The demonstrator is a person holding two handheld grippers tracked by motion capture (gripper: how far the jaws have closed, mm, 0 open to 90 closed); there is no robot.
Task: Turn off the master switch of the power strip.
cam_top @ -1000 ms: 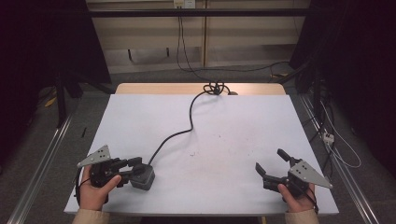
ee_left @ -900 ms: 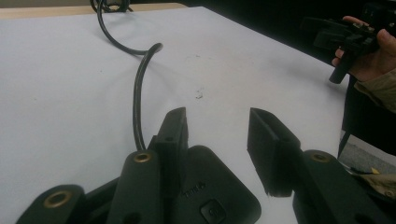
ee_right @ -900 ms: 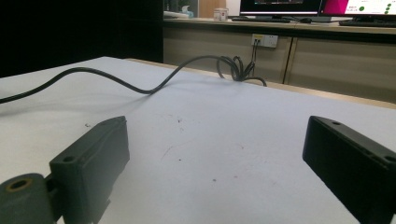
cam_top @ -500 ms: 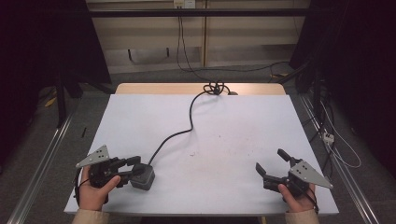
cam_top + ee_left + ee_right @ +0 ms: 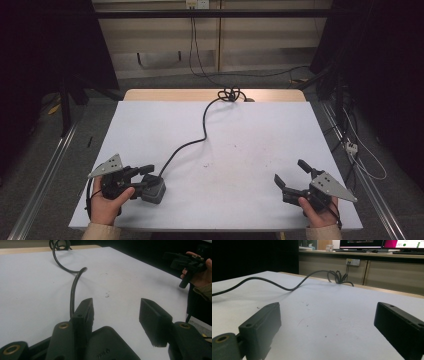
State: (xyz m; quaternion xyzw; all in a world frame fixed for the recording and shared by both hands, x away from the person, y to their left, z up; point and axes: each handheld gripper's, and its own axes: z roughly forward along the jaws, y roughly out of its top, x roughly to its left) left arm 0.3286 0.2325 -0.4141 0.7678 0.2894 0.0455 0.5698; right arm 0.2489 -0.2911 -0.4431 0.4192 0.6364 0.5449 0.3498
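Just then we saw the left hand-held gripper (image 5: 146, 176) at seven o'clock, jaws opening off the black power adapter (image 5: 154, 189); the right hand-held gripper (image 5: 291, 174) at five o'clock gaped empty.

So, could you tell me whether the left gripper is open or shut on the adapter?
Open. The left gripper has just been opening; the adapter lies between its jaws, with a clear gap beside one.

L tongs (image 5: 150, 176) jaws just been opening; R tongs (image 5: 291, 175) wide apart.
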